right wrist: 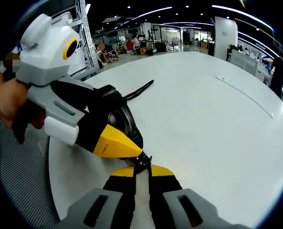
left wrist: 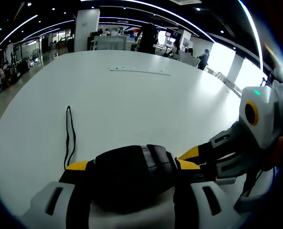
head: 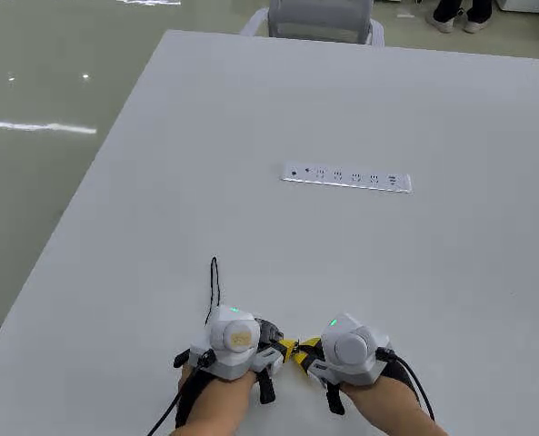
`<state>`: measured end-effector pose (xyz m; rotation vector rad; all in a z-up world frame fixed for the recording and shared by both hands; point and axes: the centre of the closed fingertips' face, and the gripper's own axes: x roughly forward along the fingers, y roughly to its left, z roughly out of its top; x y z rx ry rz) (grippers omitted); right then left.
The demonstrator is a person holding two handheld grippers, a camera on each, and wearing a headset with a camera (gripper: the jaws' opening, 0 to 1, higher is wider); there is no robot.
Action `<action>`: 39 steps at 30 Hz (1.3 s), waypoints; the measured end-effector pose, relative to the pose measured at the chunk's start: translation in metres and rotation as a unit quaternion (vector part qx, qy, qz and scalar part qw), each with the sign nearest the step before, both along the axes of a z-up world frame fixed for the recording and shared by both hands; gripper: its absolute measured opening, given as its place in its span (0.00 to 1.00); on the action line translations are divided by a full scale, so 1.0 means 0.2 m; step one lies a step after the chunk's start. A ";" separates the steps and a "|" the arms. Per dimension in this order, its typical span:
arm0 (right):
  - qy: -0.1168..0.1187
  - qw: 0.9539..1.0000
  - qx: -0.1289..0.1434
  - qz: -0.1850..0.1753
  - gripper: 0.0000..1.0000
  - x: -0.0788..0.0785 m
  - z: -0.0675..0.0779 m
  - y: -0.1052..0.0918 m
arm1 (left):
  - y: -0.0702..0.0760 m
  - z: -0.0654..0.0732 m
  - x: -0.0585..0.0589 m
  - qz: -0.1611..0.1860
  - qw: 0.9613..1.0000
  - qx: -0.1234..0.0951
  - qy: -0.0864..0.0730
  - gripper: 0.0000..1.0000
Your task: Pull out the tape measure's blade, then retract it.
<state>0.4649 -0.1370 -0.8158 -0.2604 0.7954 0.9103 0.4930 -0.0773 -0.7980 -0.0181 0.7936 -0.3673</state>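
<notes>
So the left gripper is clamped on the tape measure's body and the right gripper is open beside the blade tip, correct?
Not quite. The left gripper is clamped on the tape measure body, but the right gripper is not open. The right gripper view shows its jaws closed on the blade tip, right at the mouth of the case.

On the one white table (head: 342, 109) I count one tape measure (right wrist: 108, 125) and two grippers at six o'clock, a left gripper (left wrist: 131, 165) and a right gripper (right wrist: 142, 171), one black cord (left wrist: 68, 133), one power strip (head: 346, 177) toward twelve, one chair (head: 319, 18) beyond.
</notes>
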 end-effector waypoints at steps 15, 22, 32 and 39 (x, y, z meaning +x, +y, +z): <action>-0.003 1.000 -0.002 0.007 0.07 0.00 0.00 0.01 | 0.00 0.00 0.00 0.001 1.000 -0.003 0.001 0.68; -0.003 1.000 -0.004 0.009 0.07 0.00 0.00 0.02 | 0.00 0.00 0.00 0.001 1.000 -0.005 0.002 0.68; -0.002 1.000 -0.006 0.011 0.07 0.00 0.00 0.03 | 0.00 0.00 0.00 0.003 1.000 -0.006 0.002 0.68; -0.001 1.000 -0.005 0.011 0.07 -0.01 0.00 0.04 | 0.00 0.00 0.00 0.003 1.000 -0.007 0.002 0.68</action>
